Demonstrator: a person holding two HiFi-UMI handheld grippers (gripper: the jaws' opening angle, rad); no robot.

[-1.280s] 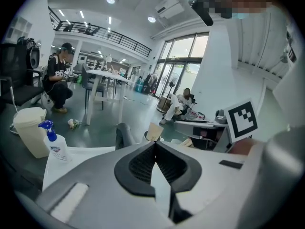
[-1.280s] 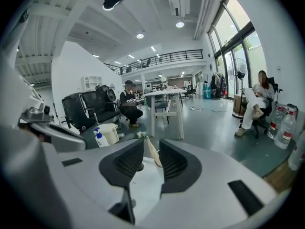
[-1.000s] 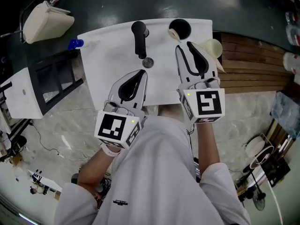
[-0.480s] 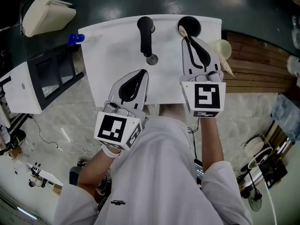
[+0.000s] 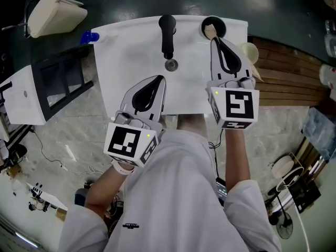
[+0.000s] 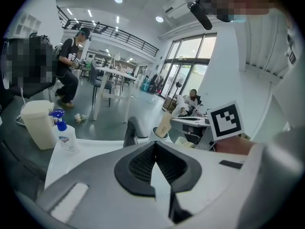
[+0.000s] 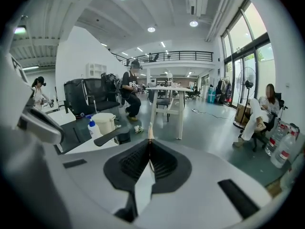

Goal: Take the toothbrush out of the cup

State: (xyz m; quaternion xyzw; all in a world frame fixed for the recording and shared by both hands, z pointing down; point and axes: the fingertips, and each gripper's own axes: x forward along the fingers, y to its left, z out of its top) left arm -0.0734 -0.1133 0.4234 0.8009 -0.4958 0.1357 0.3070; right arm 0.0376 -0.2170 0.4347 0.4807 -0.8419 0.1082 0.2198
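As right gripper (image 5: 216,40) clamps toothbrush (image 5: 209,31), inside cup (image 5: 220,23)

The right gripper (image 5: 214,39) has been carried forward and to the right, from just short of the cup (image 5: 218,23) up to its rim. Its tips, earlier clear of the toothbrush (image 5: 210,32), are now laid against the toothbrush's top, and a thin sliver of it is seen at the closed jaw tips in the right gripper view. The gripper has been rolled slightly, as shown by its marker cube (image 5: 237,105). The sink (image 5: 131,51) has been shifted rightward in the head view.
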